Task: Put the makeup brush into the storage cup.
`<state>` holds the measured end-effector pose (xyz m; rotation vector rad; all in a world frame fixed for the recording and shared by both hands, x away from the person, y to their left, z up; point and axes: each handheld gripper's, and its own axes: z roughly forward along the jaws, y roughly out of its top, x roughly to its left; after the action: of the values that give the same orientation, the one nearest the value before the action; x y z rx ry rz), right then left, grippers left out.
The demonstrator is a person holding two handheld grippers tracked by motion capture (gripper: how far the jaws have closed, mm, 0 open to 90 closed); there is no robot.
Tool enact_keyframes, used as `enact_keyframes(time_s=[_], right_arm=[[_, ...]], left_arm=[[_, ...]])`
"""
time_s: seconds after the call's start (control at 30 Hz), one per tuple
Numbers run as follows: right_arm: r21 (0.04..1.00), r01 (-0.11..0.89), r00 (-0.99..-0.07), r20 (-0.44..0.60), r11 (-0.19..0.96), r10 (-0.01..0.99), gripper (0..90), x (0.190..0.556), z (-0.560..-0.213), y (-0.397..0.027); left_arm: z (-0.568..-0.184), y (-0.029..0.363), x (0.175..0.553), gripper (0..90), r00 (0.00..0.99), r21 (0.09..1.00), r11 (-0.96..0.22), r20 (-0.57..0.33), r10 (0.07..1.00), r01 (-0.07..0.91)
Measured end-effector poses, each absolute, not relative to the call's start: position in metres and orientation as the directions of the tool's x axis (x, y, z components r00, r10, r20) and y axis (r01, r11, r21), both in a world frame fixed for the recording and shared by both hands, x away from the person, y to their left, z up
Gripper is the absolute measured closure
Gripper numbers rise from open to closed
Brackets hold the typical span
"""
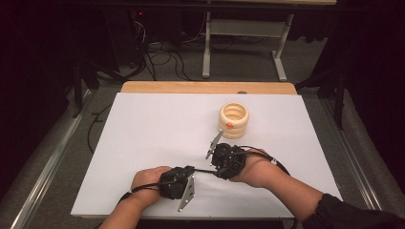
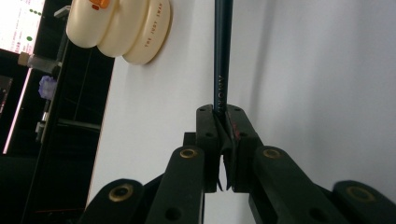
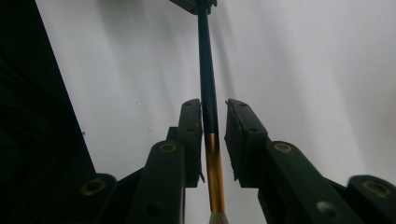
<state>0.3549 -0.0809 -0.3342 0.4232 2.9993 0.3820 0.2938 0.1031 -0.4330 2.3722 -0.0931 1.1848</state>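
A thin brush (image 1: 204, 171) with a dark teal handle spans the short gap between my two grippers near the front of the white mat (image 1: 153, 133). My left gripper (image 1: 193, 170) is shut on the handle's end; in the left gripper view its pads (image 2: 225, 116) pinch the brush (image 2: 222, 56). My right gripper (image 1: 215, 168) faces it. In the right gripper view the brush (image 3: 208, 93), with its gold ferrule and pale bristles, runs between the jaws (image 3: 214, 112); it lies against the left pad and a gap shows at the right pad. The left gripper (image 3: 194, 3) holds the far end.
A cream holder of stacked rings (image 1: 234, 119) with a small orange piece (image 1: 229, 125) stands on the mat behind my right gripper, also the holder (image 2: 119, 28) in the left gripper view. A wooden table edge (image 1: 205, 87) lies beyond; a desk frame (image 1: 243, 33) and cables are on the floor.
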Motion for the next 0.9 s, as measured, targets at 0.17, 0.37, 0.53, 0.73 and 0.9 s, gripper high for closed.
enact_keyframes(time_s=[0.17, 0.37, 0.53, 0.73, 0.9], right_arm=[[0.258, 0.264, -0.957, -0.047, 0.929, 0.285, 71.6, 0.3551, -0.334, -0.0806], [0.263, 0.277, -0.953, -0.044, 0.924, 0.299, 65.9, 0.3555, -0.3335, -0.0814], [0.265, 0.279, -0.952, -0.051, 0.923, 0.303, 58.8, 0.3565, -0.3317, -0.0828], [0.274, 0.295, -0.946, -0.054, 0.915, 0.321, 48.7, 0.358, -0.3286, -0.0856], [0.288, 0.286, -0.943, -0.084, 0.914, 0.321, 40.3, 0.3596, -0.3254, -0.0901]], left_arm=[[-0.4326, 0.1033, 0.2939, 86.0, 0.623, 0.391, -0.881, 0.768, 0.152, -0.267], [-0.4327, 0.1035, 0.2943, 86.0, 0.624, 0.395, -0.881, 0.765, 0.159, -0.259], [-0.4321, 0.1041, 0.2947, 86.0, 0.624, 0.395, -0.883, 0.764, 0.162, -0.254], [-0.4313, 0.1046, 0.2957, 86.0, 0.626, 0.389, -0.887, 0.764, 0.16, -0.248], [-0.4309, 0.1056, 0.2969, 86.0, 0.627, 0.392, -0.889, 0.761, 0.168, -0.237]])
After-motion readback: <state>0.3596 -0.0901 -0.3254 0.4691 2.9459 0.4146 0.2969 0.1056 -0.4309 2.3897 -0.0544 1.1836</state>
